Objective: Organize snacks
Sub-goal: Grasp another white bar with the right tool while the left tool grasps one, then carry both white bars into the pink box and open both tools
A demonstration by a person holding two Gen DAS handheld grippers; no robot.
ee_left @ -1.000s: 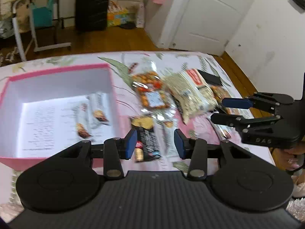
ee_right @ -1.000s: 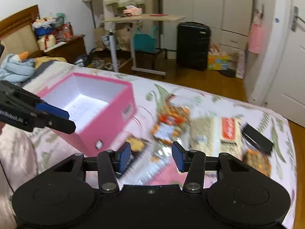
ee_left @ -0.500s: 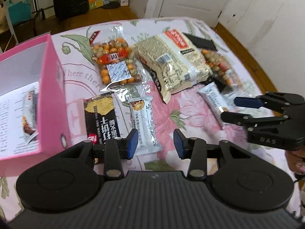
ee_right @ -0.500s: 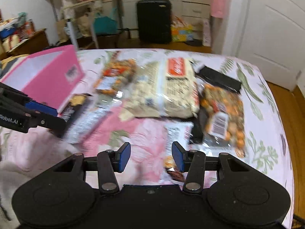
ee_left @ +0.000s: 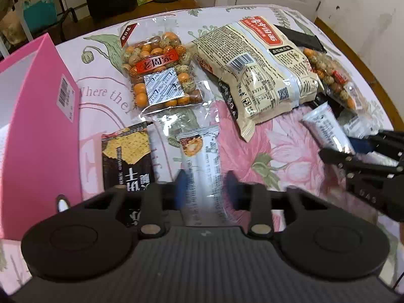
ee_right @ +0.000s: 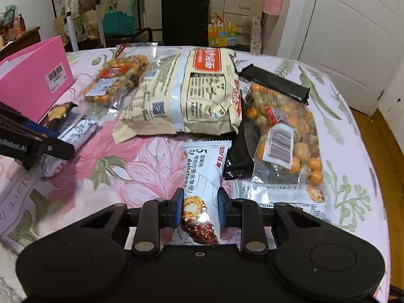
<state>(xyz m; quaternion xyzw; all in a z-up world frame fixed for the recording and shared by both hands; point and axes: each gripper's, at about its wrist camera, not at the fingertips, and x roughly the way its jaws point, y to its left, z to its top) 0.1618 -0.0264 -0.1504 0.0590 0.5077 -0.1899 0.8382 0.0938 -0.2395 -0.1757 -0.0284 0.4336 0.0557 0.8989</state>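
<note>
Far left: tall pink cardboard box (ee_left: 38, 136) with a barcode sticker, standing on the floral pink-and-white cloth (ee_left: 285, 139) that covers the surface. Just right of the box, near side: flat black cracker packet (ee_left: 126, 156) with a yellow cracker print. Next right, a white wrapped snack bar (ee_left: 202, 161) lies lengthwise between the blue pads of the left gripper (ee_left: 205, 185); the pads are blurred and flank the bar, so cannot tell if they actually press it. Far of that bar: clear plastic bag of orange and speckled coated nuts (ee_left: 159, 75) with a red label. Centre far: large cream printed snack bag (ee_right: 186, 96) with a red panel, lying flat, its near edge close to a second white wrapped snack bar (ee_right: 202, 184). The right gripper (ee_right: 200, 209) is clenched on this second bar, blue pads against both sides of the wrapper near its chocolate-print end. Right of it, touching: small black sachet (ee_right: 240, 151), then a second clear bag of coated nuts (ee_right: 285, 141) with a barcode label, partly over the sachet. Far right behind that bag: flat black packet (ee_right: 275, 83).
</note>
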